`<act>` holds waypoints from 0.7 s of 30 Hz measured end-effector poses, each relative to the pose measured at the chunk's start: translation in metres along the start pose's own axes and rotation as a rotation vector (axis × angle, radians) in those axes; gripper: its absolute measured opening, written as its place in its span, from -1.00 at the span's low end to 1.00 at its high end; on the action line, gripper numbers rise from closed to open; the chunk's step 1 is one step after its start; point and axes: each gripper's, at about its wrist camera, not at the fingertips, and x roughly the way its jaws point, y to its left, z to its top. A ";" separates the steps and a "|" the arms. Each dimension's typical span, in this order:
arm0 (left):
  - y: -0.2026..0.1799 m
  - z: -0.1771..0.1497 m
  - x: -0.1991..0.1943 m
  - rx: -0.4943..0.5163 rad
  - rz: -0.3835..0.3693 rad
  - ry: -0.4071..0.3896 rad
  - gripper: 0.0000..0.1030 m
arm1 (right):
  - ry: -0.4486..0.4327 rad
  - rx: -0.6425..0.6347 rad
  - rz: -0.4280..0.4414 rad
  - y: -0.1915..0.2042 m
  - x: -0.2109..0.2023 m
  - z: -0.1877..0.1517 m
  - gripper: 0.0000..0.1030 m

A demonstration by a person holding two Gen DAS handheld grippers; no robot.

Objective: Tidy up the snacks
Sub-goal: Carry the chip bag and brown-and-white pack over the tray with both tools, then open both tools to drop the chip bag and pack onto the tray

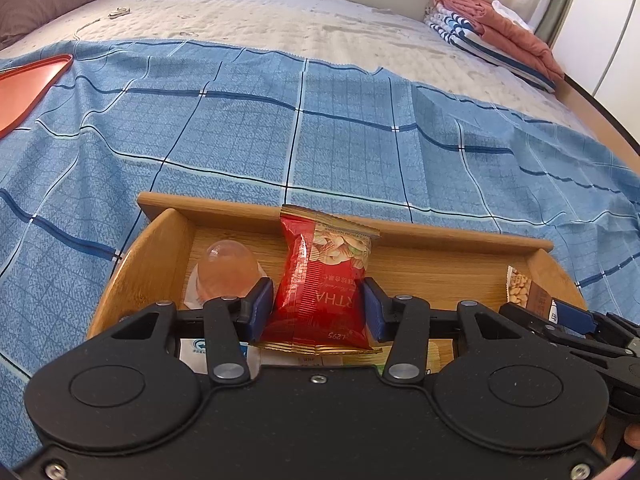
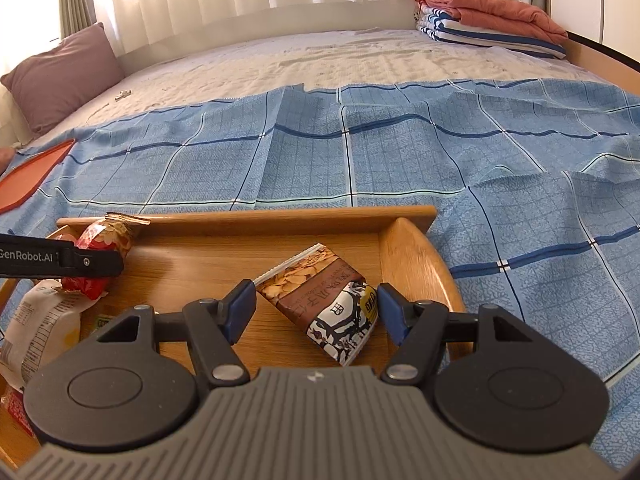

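A wooden tray [image 1: 420, 236] lies on a blue checked cloth [image 1: 320, 120]. My left gripper [image 1: 318, 308] is shut on a red snack packet [image 1: 324, 280] and holds it upright over the tray's left half, its top against the back wall. A pink jelly cup [image 1: 226, 272] sits just left of it. In the right wrist view, my right gripper [image 2: 316, 308] is shut on a brown and white snack packet [image 2: 332, 300], tilted low over the tray [image 2: 280, 216] near its right end. The red packet [image 2: 104, 248] and a left finger [image 2: 80, 260] show at the left there.
A white packet [image 2: 40, 328] and other flat packets lie in the tray's near left part. An orange-red tray [image 1: 28, 88] rests on the cloth at far left. Folded clothes [image 1: 500, 36] are stacked at the bed's far right, and a pillow [image 2: 64, 76] lies at far left.
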 end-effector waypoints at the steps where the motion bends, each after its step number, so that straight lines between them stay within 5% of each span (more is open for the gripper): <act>1: 0.000 0.000 0.000 0.002 0.001 -0.001 -0.11 | -0.002 -0.001 0.002 0.000 0.000 -0.001 0.32; 12: -0.003 -0.003 0.000 0.031 -0.002 -0.010 -0.02 | -0.012 -0.008 -0.003 0.003 0.000 -0.003 0.43; 17: -0.007 -0.007 -0.005 0.054 -0.009 -0.013 0.42 | -0.024 0.003 0.013 0.003 -0.005 -0.003 0.57; 21: -0.012 -0.011 -0.016 0.080 0.002 -0.031 0.58 | -0.037 -0.004 0.026 0.007 -0.017 -0.002 0.66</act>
